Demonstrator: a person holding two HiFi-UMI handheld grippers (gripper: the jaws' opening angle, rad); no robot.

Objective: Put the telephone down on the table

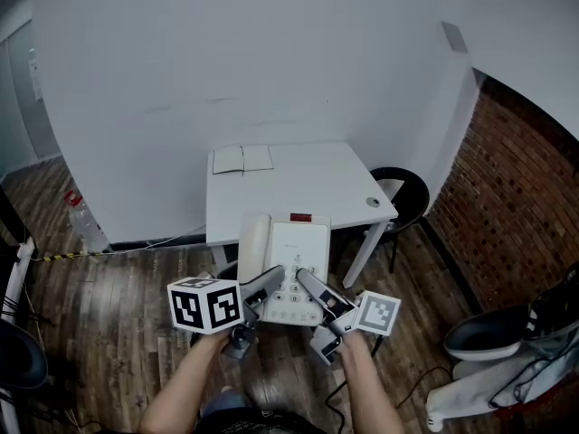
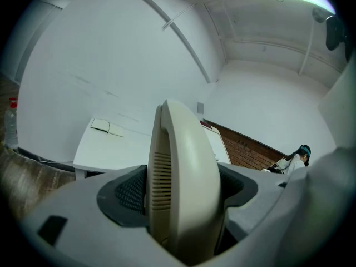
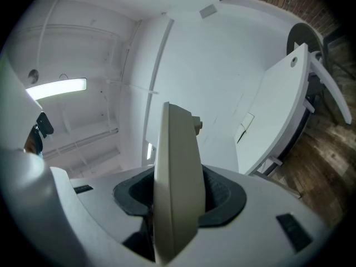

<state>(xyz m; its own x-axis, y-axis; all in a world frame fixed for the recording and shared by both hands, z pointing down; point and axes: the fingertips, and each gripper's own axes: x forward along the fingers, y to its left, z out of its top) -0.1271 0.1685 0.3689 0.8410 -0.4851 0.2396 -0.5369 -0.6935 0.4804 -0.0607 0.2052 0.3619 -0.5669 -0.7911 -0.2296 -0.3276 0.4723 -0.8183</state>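
A cream telephone with its handset on the left hangs in the air, over the near edge of the white table. My left gripper is shut on its handset end; in the left gripper view both pads press on the handset. My right gripper is shut on the near right edge of the base. In the right gripper view the thin cream edge of the telephone stands upright between the pads. The table lies ahead of both grippers.
An open notebook lies at the table's far left. A black chair stands at the table's right side, before a brick wall. A water bottle stands on the wood floor at the left. White and grey equipment sits at the lower right.
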